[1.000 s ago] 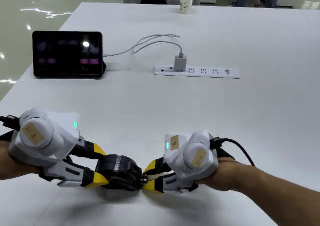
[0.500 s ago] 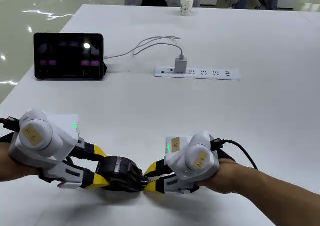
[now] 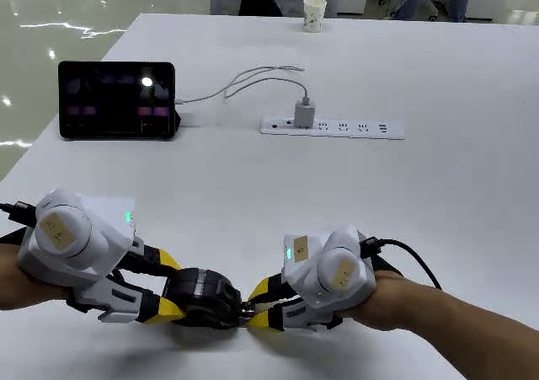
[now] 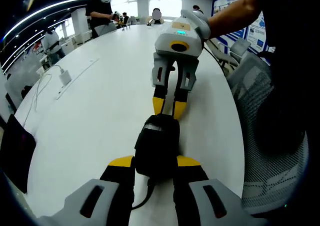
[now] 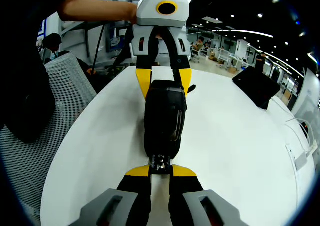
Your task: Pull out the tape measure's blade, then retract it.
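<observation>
My left gripper [image 4: 155, 162] clamps the tape measure [image 4: 158, 138]; right gripper [image 5: 160, 172] pinches its hook [image 5: 160, 161]. It's a thin grip and may slip when I pull.

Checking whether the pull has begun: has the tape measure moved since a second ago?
No. The tape measure keeps its place against the power strip; both drifted down the head view together, so the camera moved.

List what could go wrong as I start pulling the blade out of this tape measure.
1. The right gripper pinches only the small blade tip, so it may slip free under the pull.
2. The left gripper holds the tape measure just at its rear end, so the case might twist between the fingers once the blade tugs on it.
</observation>
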### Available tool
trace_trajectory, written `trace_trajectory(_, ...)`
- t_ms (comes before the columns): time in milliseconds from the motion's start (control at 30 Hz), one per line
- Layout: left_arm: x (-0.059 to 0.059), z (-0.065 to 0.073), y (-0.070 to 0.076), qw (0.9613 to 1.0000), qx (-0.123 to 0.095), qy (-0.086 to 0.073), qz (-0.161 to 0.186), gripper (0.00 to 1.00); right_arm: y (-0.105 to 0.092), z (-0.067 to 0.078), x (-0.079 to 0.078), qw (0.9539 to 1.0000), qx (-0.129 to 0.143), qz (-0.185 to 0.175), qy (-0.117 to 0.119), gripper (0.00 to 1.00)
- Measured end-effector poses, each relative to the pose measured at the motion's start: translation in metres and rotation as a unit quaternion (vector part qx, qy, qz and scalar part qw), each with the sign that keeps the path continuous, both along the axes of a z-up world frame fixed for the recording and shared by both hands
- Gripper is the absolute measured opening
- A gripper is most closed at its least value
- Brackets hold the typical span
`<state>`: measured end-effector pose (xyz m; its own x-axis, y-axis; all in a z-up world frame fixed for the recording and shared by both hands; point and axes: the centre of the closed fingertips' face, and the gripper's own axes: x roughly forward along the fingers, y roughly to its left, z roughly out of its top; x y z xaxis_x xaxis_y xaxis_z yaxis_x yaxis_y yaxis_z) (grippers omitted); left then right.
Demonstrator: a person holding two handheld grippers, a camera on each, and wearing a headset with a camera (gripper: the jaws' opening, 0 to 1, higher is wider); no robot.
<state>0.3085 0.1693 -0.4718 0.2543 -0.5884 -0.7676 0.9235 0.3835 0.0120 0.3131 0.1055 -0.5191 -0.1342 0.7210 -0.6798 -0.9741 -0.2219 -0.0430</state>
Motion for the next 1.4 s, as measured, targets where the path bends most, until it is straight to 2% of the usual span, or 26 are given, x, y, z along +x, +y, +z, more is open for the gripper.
trace_trajectory(500, -0.001, 0.001, -0.001, 0.9999, 0.01, 0.001, -0.004, 0.23, -0.015, 0.0, 0.002, 1.0, -0.006, -0.006, 0.004, 0.09)
trace_trajectory(1400, 0.0, 0.001, 0.0, 0.9999, 0.014, 0.005, -0.002, 0.23, -0.047, 0.001, 0.007, 0.9997, -0.017, -0.015, 0.004, 0.09)
